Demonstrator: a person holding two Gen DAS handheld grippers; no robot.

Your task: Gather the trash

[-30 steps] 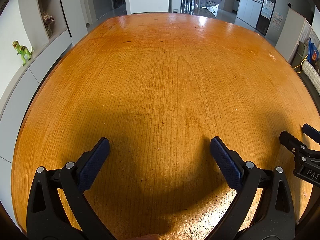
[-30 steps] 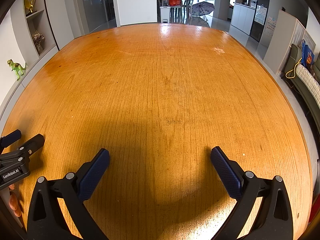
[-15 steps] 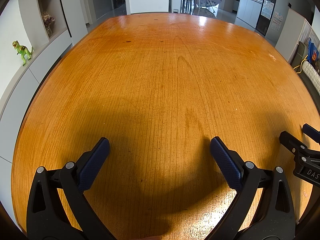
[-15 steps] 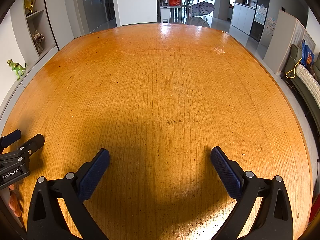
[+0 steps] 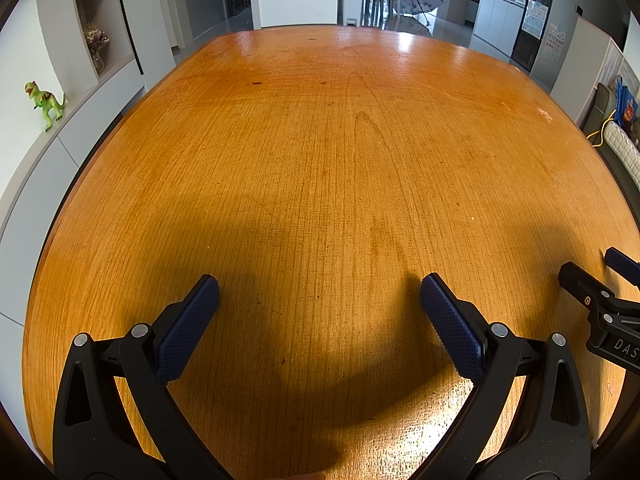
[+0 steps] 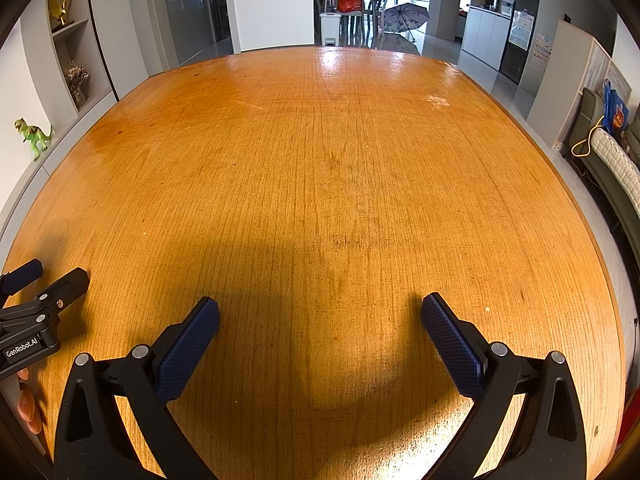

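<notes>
I am in a home: a wooden dining table (image 5: 320, 152) fills the frame, a toy dinosaur (image 5: 45, 101) at left, an open umbrella (image 6: 404, 17) at top.

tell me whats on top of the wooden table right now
Nothing that reads as trash: the wooden table shows bare wood, a few tiny specks and shadows. The left gripper and right gripper hang open above it. The nearest edge is hidden behind the fingers.

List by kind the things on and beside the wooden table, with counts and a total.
Tongs: 2, left tongs and right tongs
Table: 1
Toy dinosaur: 1
Umbrella: 1
Total: 5
</notes>
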